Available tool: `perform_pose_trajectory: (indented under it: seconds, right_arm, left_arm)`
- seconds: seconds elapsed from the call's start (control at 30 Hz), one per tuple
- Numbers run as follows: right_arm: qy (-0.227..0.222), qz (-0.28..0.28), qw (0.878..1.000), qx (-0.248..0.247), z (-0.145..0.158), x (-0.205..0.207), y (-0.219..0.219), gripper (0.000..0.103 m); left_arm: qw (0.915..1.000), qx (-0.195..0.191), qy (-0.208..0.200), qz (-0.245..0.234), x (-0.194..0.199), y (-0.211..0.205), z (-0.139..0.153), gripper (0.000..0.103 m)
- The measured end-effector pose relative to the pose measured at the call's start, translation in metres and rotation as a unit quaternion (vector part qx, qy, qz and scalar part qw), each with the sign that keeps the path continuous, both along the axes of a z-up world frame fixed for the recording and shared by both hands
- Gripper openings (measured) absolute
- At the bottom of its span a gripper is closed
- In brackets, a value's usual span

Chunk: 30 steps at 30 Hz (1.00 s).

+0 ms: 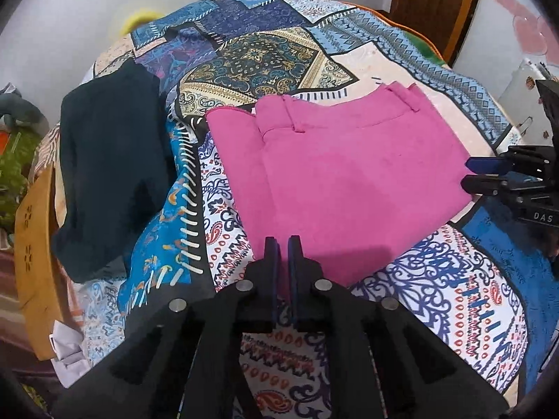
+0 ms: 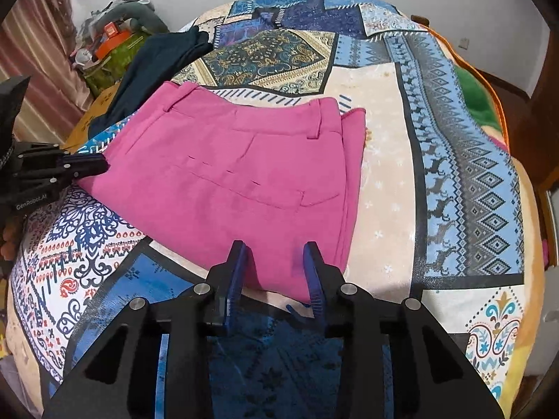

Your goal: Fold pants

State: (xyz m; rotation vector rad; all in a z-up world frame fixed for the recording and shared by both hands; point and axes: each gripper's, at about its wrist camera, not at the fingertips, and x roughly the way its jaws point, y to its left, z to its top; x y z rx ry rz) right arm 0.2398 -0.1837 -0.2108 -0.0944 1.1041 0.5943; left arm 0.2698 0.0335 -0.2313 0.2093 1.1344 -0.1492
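Folded pink pants (image 1: 332, 167) (image 2: 227, 174) lie flat on a patchwork bedspread (image 1: 265, 56) (image 2: 384, 111), with the waistband and belt loops on the far side. My left gripper (image 1: 283, 241) is shut on the near edge of the pants, and pink cloth shows in the narrow slit between its blue pads. In the right wrist view the left gripper (image 2: 103, 166) sits at the pants' left edge. My right gripper (image 2: 276, 246) stands open over another edge; the cloth lies flat between its fingers without being pinched. The right gripper (image 1: 468, 174) also shows at the pants' right side.
A dark navy garment (image 1: 108, 167) (image 2: 157, 59) lies crumpled to the side of the pants, draping over the bed's edge. A wooden stool (image 1: 35, 244) and cluttered items (image 2: 111, 35) stand beside the bed. A green blanket (image 2: 478, 101) lies at the bed's far right edge.
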Motion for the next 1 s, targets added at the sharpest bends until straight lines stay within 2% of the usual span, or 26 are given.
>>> perform_pose_trajectory:
  seconds: [0.17,0.23,0.4,0.5,0.57,0.67,0.73,1.0]
  right_arm:
    - [0.007,-0.001,1.0,-0.002,0.003,0.0,-0.004,0.031]
    - [0.009,-0.001,1.0,-0.007,0.006,-0.002,-0.008,0.033]
    - [-0.001,-0.012,1.0,-0.009,0.019,0.0,-0.02,0.035]
    - [-0.02,-0.025,0.999,0.003,0.031,0.008,-0.025,0.041]
    - [-0.032,-0.033,0.999,0.006,0.036,0.014,-0.025,0.045]
    - [-0.036,-0.047,0.998,0.013,0.037,0.029,-0.023,0.048]
    - [-0.029,-0.058,0.998,0.017,0.033,0.042,-0.022,0.049]
    - [0.007,-0.063,0.998,0.016,0.008,0.08,-0.008,0.05]
  left_arm:
    - [1.0,0.003,-0.005,0.003,-0.002,0.005,0.004,0.009]
    - [0.9998,0.016,-0.008,0.01,-0.002,0.011,0.008,0.009]
    - [0.9994,0.006,-0.013,0.032,0.009,0.029,0.023,0.013]
    - [0.9986,-0.014,-0.027,0.045,0.021,0.035,0.036,0.029]
    - [0.9978,-0.028,-0.036,0.048,0.03,0.035,0.043,0.046]
    - [0.9975,-0.034,-0.045,0.043,0.046,0.03,0.046,0.063]
    - [0.9977,-0.034,-0.041,0.041,0.058,0.027,0.042,0.068]
    - [0.9957,-0.07,0.033,0.051,0.104,0.025,-0.001,0.068]
